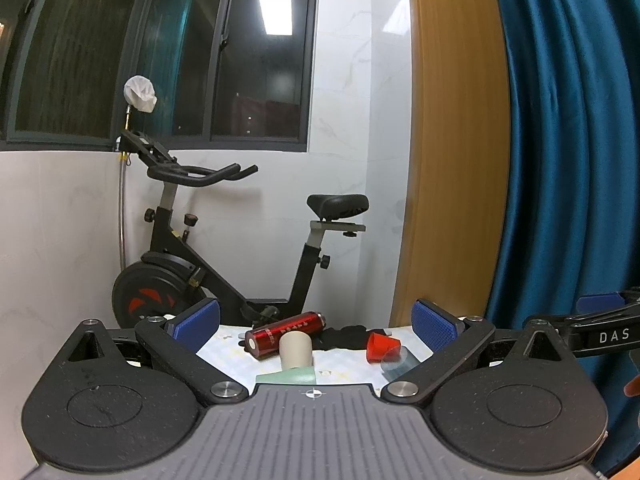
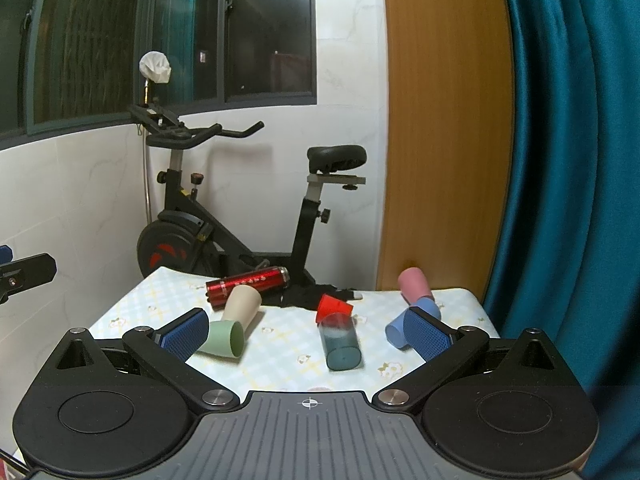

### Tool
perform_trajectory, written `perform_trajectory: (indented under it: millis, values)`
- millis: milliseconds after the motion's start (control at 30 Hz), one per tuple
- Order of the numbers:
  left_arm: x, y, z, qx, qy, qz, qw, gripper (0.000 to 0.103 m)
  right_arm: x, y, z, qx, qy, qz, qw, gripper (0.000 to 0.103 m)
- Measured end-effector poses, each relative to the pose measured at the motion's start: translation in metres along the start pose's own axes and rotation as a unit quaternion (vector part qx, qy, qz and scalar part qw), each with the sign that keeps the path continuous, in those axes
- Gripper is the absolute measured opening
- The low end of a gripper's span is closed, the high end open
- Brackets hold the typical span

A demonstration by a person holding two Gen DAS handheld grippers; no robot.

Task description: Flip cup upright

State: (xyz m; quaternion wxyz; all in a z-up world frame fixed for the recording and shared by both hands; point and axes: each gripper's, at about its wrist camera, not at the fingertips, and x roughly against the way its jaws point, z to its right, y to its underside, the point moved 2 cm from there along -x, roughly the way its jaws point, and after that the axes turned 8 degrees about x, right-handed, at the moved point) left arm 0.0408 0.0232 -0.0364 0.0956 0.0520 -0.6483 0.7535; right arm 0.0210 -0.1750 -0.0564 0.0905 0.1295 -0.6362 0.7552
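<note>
Cups (image 2: 242, 307) toppled; gripper (image 1: 600, 322) marked "DAS"

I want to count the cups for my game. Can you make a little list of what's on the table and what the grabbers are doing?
table: pale flowered cloth
cups lying down: beige, green, red, teal, blue, pink
cups upright: none
other: red bottle, on its side
left gripper: open, empty
right gripper: open, empty

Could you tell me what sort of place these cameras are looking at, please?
Most likely a room in a home: an exercise bike stands by a tiled wall under a dark window, with a teal curtain beside a small table strewn with tipped-over cups.
</note>
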Motion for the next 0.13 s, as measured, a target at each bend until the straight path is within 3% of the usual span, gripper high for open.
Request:
perform_trajectory:
  millis: [133]
  values:
    - [-0.0060,0.0053,-0.0026,0.006,0.001,-0.009,0.9999,0.103,-0.0050,0.0069,-0.0008,-0.004,-0.005,-0.004,1.000,0.103]
